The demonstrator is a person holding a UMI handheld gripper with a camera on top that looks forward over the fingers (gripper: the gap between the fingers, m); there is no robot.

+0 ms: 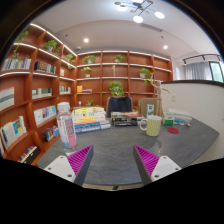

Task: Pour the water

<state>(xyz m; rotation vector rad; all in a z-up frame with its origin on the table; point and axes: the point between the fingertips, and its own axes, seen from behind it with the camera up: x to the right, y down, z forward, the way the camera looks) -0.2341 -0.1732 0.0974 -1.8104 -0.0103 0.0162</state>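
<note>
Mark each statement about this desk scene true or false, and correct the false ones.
1. The tool is open and holds nothing. True.
2. A bottle stands on the table, beyond the fingers. True.
3. The mug lies tipped on its side. False: it stands upright.
4. The bottle stands between the fingers. False: it stands further off, to one side of them.
5. Bookshelves line the wall behind the table. True.

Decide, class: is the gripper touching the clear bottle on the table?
Apart. The gripper view shows bare table between the open gripper and the clear bottle ahead.
</note>
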